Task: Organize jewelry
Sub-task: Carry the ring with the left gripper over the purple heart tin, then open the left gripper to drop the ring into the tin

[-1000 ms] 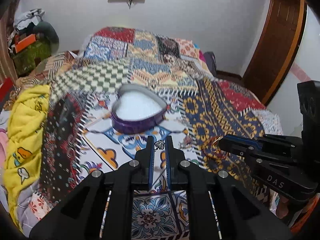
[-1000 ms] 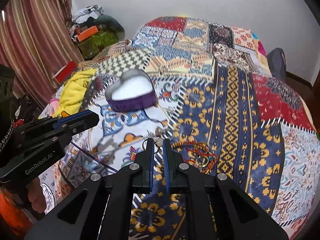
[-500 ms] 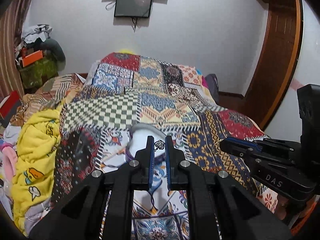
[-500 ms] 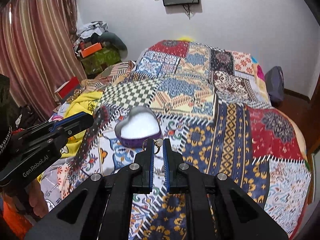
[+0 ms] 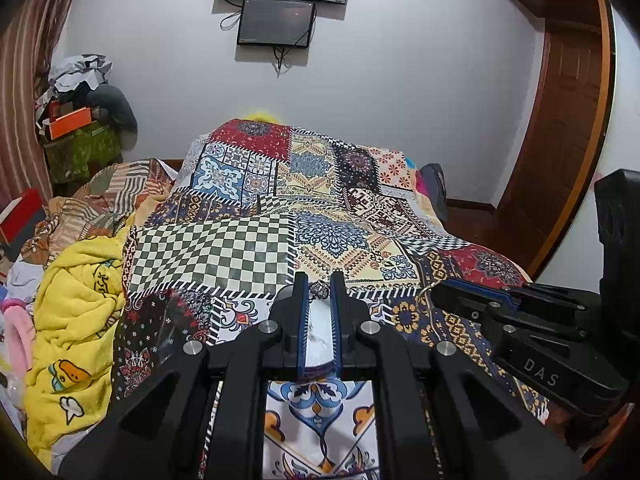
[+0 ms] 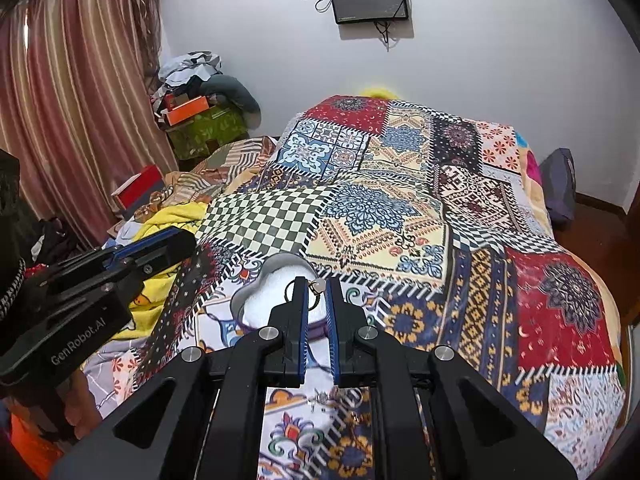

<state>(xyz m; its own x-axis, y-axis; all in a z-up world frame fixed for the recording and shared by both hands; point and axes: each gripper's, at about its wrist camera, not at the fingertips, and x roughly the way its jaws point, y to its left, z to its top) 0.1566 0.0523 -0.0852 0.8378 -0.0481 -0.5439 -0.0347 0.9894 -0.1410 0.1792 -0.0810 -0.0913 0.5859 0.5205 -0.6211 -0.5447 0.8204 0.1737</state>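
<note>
Left claw (image 5: 319,289): pinches a small silver trinket (image 5: 319,288), details unclear.
Right claw (image 6: 316,289): grips a pale-stoned ring (image 6: 316,288).
Heart box (image 6: 276,280): on bed (image 6: 460,240), partly hidden behind fingers.

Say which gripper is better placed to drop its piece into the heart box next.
Probably the right gripper: its ring hangs over the heart box. The left gripper also holds a small piece, but mostly hides the box.

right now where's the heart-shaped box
In the right wrist view the heart-shaped box sits on the patchwork bedspread just beyond the right tongs, right of the yellow blanket.
</note>
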